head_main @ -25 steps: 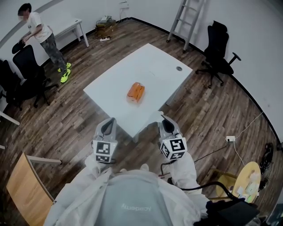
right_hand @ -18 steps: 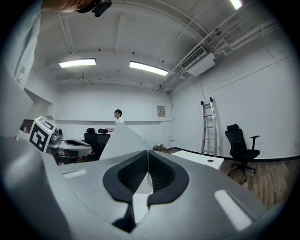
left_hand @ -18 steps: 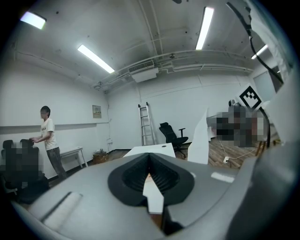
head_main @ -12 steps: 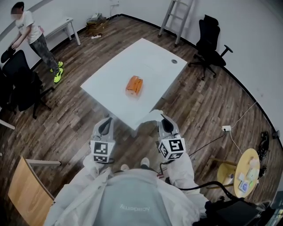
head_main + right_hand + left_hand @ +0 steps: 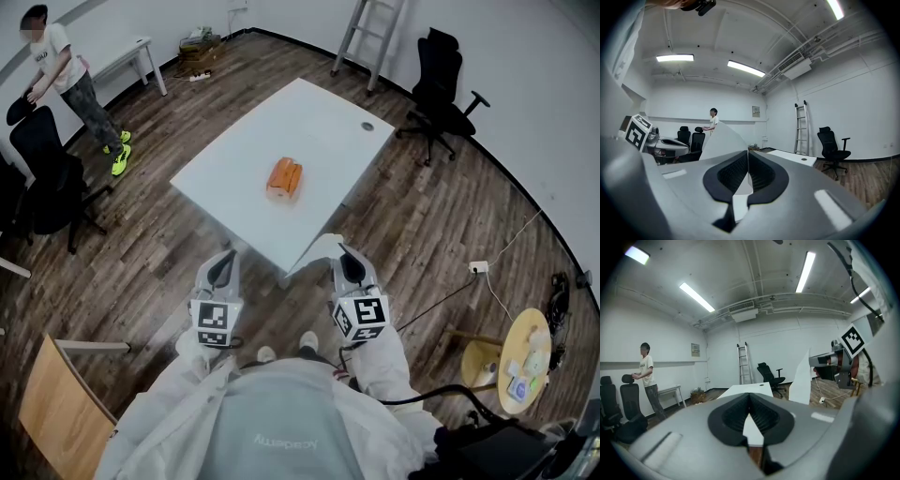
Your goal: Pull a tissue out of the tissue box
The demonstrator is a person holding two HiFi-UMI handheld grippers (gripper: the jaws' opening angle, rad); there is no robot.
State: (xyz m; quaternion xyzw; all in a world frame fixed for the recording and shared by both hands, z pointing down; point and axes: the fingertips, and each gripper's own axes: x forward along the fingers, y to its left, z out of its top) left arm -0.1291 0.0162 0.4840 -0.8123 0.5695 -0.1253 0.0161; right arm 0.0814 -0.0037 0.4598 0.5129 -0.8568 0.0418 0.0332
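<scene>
The orange tissue box (image 5: pixel 286 178) lies near the middle of the white table (image 5: pixel 319 122), well ahead of both grippers. My right gripper (image 5: pixel 345 255) is held off the table's near corner, shut on a white tissue (image 5: pixel 323 247). In the right gripper view the tissue (image 5: pixel 717 138) rises as a sheet up and to the left from between the shut jaws (image 5: pixel 747 161). The left gripper view shows the same tissue (image 5: pixel 802 380) hanging at the right gripper (image 5: pixel 829 364). My left gripper (image 5: pixel 225 262) is level beside it over the floor, its jaws (image 5: pixel 749 401) shut with nothing between them.
A person (image 5: pixel 66 70) stands at the far left by black office chairs (image 5: pixel 42 164). A ladder (image 5: pixel 370 37) and another black chair (image 5: pixel 441 89) stand beyond the table. A wooden chair (image 5: pixel 56 412) is at the lower left, a round yellow side table (image 5: pixel 520 361) at the lower right.
Both grippers have drawn back a little from the table, so the box sits farther up the head view. The white tissue now shows at the right gripper's tips.
</scene>
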